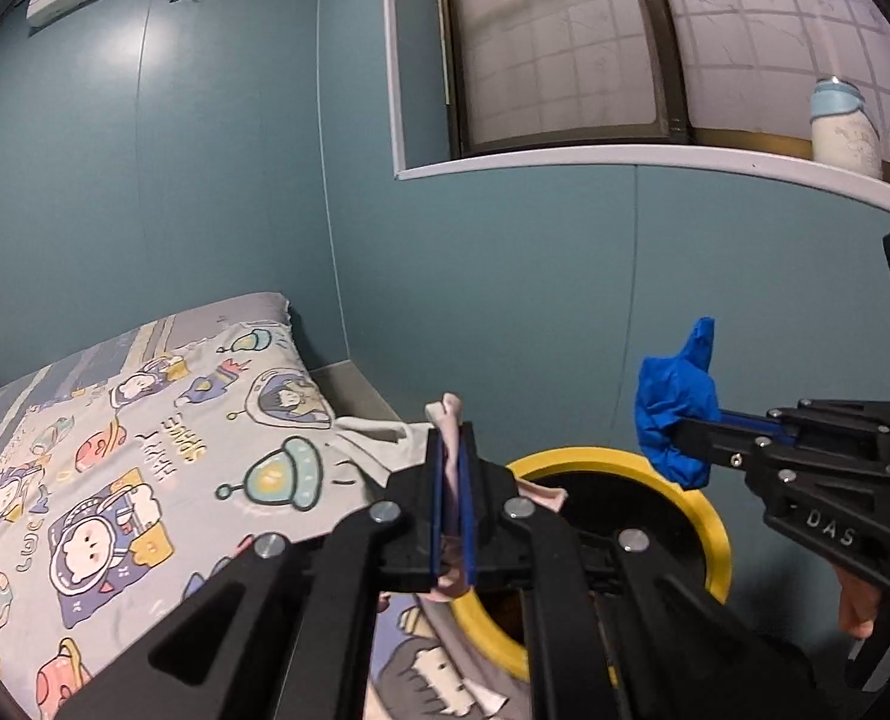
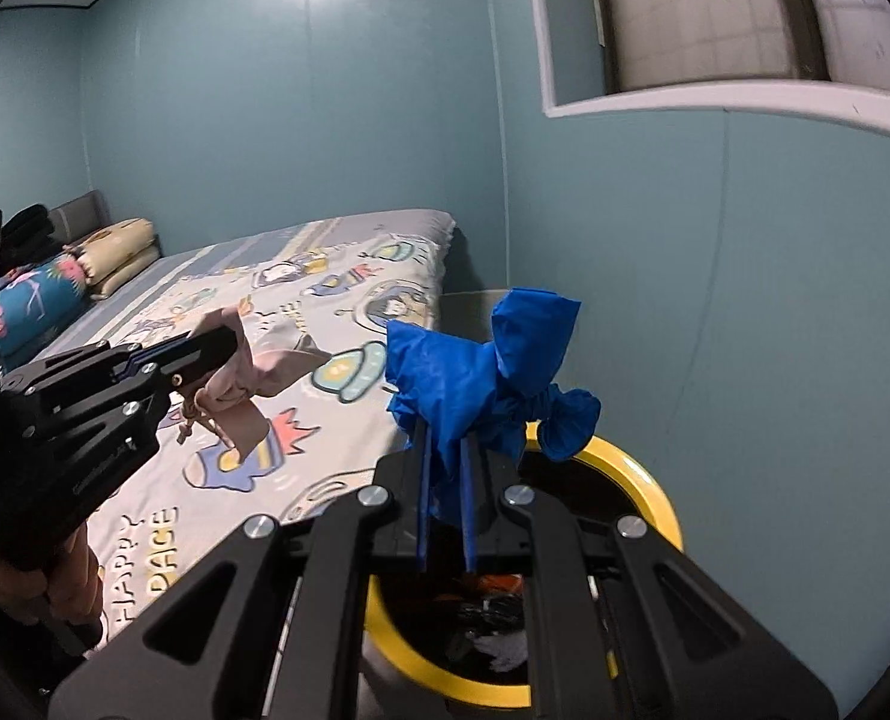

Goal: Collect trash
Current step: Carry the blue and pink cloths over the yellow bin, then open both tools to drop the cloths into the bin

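You hold two loads above the yellow-rimmed bin (image 2: 649, 480), which stands on the floor beside the foot-end edge of the bed (image 2: 217, 324), close to the teal wall (image 2: 745, 300). The left gripper (image 1: 452, 498) is clamped on a crumpled pink-beige scrap (image 1: 452, 420); the right gripper (image 2: 445, 498) is clamped on a bunched blue wrapper or bag (image 2: 493, 360). Both pieces of trash hang at or near the bin rim and neither has been let go. Risk: the pink-beige scrap appears to sit over the near rim and the edge of the bed, not over the dark opening, so a release here could drop it onto the bedding or the floor. Light, crumpled material may also cling to the pads (image 1: 439, 480) or drift sideways as it falls. The two grippers work close together, and converging on the opening at once could bring them into contact. Limits of view: your own gripper linkages cover much of the bin mouth in both views, so how full it is cannot be judged; only dark and pale shapes show inside. A pale bottle (image 1: 844, 132) rests on the window ledge (image 1: 625, 156), cut off near the frame edge. What the two scraps actually are cannot be made out.
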### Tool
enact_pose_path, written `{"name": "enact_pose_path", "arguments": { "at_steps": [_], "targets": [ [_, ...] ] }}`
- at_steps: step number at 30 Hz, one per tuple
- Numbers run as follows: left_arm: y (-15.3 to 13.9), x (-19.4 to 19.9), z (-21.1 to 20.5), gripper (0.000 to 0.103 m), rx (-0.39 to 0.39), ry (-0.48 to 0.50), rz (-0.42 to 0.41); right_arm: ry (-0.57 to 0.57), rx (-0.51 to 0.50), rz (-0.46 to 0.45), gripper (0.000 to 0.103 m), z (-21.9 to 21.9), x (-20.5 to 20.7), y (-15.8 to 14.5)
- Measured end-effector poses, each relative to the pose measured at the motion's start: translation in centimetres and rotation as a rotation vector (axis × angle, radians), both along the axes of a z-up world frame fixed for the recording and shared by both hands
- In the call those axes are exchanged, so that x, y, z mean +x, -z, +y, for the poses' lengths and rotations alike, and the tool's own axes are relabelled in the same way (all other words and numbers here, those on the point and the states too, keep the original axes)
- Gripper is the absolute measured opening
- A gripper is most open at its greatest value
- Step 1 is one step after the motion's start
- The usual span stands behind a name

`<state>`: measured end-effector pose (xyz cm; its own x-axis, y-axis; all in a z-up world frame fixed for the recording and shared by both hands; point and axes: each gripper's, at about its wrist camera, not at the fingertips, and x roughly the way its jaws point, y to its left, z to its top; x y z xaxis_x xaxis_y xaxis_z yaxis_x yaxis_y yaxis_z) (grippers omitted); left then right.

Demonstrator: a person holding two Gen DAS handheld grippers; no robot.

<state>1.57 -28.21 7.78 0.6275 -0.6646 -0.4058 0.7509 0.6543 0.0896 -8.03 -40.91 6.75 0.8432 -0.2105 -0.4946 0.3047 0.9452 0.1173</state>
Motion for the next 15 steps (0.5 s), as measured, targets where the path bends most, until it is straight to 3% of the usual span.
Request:
{"name": "enact_pose_path", "arguments": {
  "at_steps": [8,15],
  "targets": [
    [2.3,0.3,-4.3,0.005,0.04,0.017,0.052,0.035,0.076,0.088,0.008,-3.9,1.1,3.7],
    [6.1,2.5,-7.9,0.005,0.088,0.04,0.167,0.052,0.119,0.178,0.008,-5.4,2.2,6.3]
  ]
}}
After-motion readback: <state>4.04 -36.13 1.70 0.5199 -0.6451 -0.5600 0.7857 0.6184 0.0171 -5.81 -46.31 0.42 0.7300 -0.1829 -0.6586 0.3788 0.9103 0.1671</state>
